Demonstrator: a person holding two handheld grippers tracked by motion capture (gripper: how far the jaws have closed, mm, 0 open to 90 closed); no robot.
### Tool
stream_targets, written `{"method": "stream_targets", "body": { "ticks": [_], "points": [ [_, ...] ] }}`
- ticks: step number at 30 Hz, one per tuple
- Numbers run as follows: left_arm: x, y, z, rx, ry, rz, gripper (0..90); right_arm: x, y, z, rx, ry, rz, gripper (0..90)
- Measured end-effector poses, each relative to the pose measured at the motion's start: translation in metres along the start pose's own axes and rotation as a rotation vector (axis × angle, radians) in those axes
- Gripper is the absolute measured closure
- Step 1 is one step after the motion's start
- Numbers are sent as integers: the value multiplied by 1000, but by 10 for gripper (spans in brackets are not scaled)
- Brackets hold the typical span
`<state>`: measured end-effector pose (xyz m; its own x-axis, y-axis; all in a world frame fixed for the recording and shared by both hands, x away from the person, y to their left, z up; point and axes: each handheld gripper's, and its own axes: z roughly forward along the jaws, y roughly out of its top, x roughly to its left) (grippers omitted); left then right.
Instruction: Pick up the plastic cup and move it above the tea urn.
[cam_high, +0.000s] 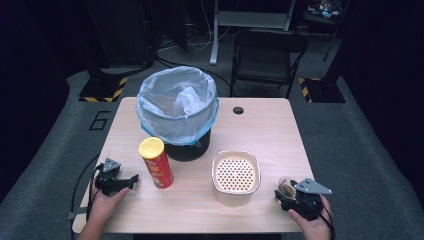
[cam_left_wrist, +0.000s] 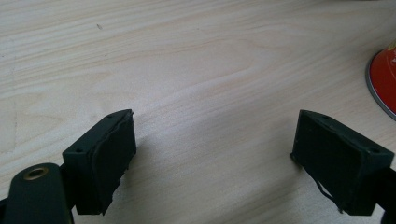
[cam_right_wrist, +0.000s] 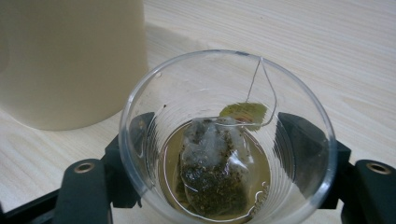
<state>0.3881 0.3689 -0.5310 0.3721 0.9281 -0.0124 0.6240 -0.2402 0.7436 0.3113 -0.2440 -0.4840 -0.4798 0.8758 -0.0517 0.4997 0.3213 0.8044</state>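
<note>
A clear plastic cup (cam_right_wrist: 224, 79) stands on the wooden table (cam_high: 270, 135) at the front right, holding a wet tea bag (cam_right_wrist: 210, 172) in a little brownish liquid. My right gripper (cam_right_wrist: 219, 140) is shut on the cup (cam_high: 285, 187), one jaw pressed to each side. At the front left my left gripper (cam_high: 132, 180) rests low over the table, open, with bare wood between its jaws (cam_left_wrist: 215, 154). A red crisp can (cam_high: 156, 162) with a yellow lid stands upright just right of it; its base edge (cam_left_wrist: 385, 79) is visible in the left gripper view.
A black bin (cam_high: 177, 107) lined with a translucent bag sits at the table's middle back. A cream perforated container (cam_high: 236, 175) stands left of the cup, close to it (cam_right_wrist: 70, 60). A cable hole (cam_high: 238, 110) lies near the far edge. A black chair (cam_high: 267, 55) stands behind the table.
</note>
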Motion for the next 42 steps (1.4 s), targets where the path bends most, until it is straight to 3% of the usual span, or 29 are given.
{"method": "stream_targets", "body": {
  "ticks": [9,33,35,39,42],
  "points": [
    [0,0,0,0,0,0,132,-7,-3,3,-32,46,4,319],
    [0,0,0,1,0,5,132,-11,0,3,-25,81,-12,365],
    [0,0,0,1,-1,5,132,-11,2,2,-25,83,-35,367],
    [0,0,0,1,0,6,132,-14,22,-1,-23,104,-143,371],
    [0,0,0,1,0,5,132,-14,34,0,-25,114,-170,371]
  ]
}}
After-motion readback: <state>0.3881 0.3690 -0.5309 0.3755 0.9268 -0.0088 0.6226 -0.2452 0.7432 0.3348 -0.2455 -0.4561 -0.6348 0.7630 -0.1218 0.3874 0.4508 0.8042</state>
